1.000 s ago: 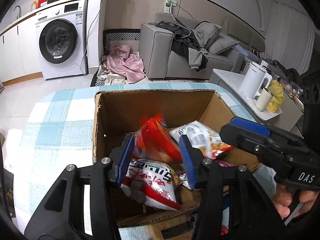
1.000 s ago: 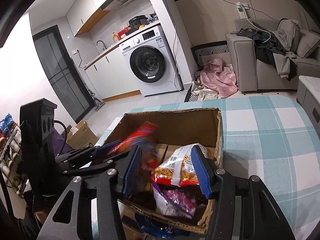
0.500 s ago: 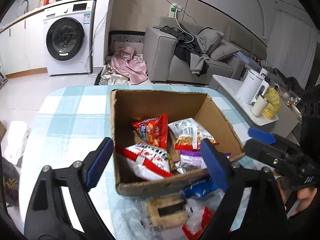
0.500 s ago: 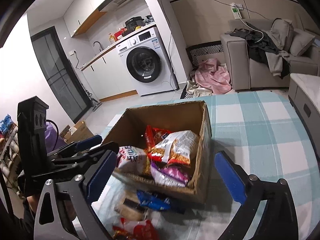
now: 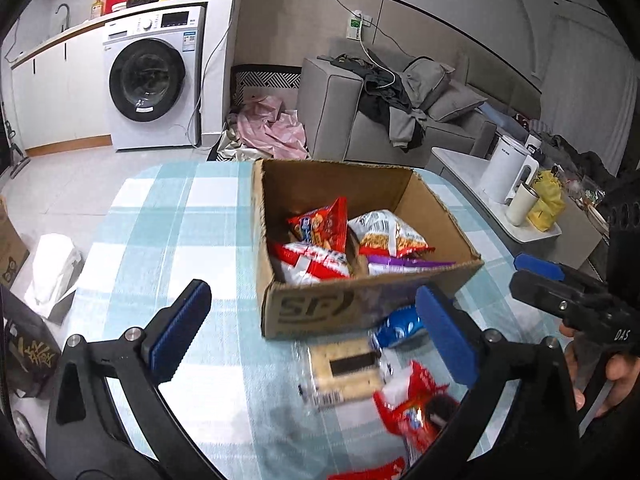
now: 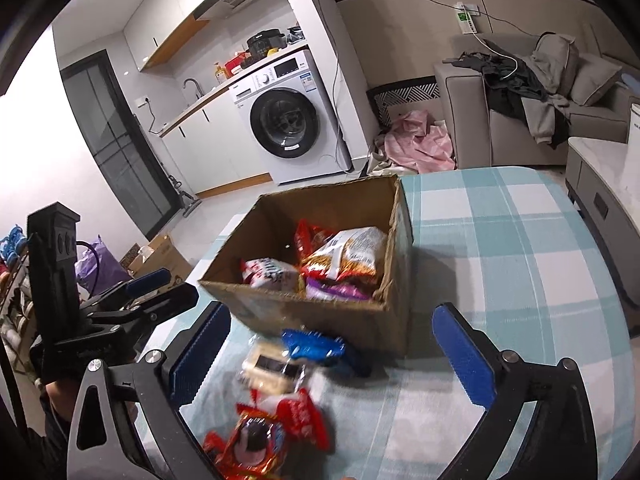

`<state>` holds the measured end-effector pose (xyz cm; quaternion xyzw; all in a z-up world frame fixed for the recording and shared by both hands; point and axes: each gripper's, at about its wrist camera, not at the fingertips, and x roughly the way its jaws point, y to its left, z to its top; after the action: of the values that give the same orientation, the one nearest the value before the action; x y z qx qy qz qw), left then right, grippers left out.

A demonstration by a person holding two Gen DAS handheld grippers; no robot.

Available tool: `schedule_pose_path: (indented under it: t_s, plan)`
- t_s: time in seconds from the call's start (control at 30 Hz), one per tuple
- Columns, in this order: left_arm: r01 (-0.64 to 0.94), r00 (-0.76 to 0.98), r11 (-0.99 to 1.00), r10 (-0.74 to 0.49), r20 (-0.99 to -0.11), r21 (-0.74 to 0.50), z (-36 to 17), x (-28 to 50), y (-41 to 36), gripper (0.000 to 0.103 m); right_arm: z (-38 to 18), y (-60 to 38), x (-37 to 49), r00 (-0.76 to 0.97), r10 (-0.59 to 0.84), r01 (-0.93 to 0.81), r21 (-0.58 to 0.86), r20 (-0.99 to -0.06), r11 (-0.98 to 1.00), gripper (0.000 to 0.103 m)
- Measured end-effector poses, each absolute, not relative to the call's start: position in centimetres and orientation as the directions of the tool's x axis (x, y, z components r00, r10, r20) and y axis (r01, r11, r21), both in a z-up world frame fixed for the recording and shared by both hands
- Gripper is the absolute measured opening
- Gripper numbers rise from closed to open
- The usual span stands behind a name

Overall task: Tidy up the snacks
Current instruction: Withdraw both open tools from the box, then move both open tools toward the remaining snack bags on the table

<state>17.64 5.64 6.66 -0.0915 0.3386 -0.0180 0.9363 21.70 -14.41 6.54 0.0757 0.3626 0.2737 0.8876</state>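
Note:
An open cardboard box (image 5: 304,312) stands on the checked tablecloth and holds a red bag (image 5: 320,224), a white and orange bag (image 5: 388,234), a red and white bag (image 5: 312,264) and a purple bag (image 5: 404,266). In front of the box lie a blue packet (image 5: 396,328), a clear cracker packet (image 5: 344,372) and a red packet (image 5: 416,404). My left gripper (image 5: 312,304) hovers short of the box, its jaws opening wide and gripping nothing. My right gripper (image 6: 332,316) does the same above the blue packet (image 6: 312,346) and cracker packet (image 6: 272,368).
The tablecloth (image 5: 180,220) has bare room left of the box, and more (image 6: 500,260) to its right. A white bag (image 5: 52,272) lies off the table's left edge. A low side table with a kettle (image 5: 508,168) stands to the right. A sofa and washing machine are far behind.
Both grippers went from nearly shut on snack bags inside the box to wide open. They let the bags drop into the box and drew back, so loose packets in front now show.

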Motion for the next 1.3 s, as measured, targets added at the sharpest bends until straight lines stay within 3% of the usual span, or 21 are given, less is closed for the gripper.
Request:
schedule_pose_path:
  t_s: [0.37, 1.3]
  plan:
    - [-0.023, 0.777, 0.988, -0.079, -0.625, -0.154, 6.9, 12.1, 5.4, 0.102, 5.8, -14.7, 18.2, 0.581, 0.514, -0.438, 0.290, -0.631, 0.851, 0.103]
    - [-0.001, 0.699, 0.991, -0.096, -0.708, -0.135, 3.2, 5.0, 2.9, 0.102, 1.7, -14.6, 11.2, 0.469, 0.517, -0.474, 0.290, -0.716, 0.832, 0.103]
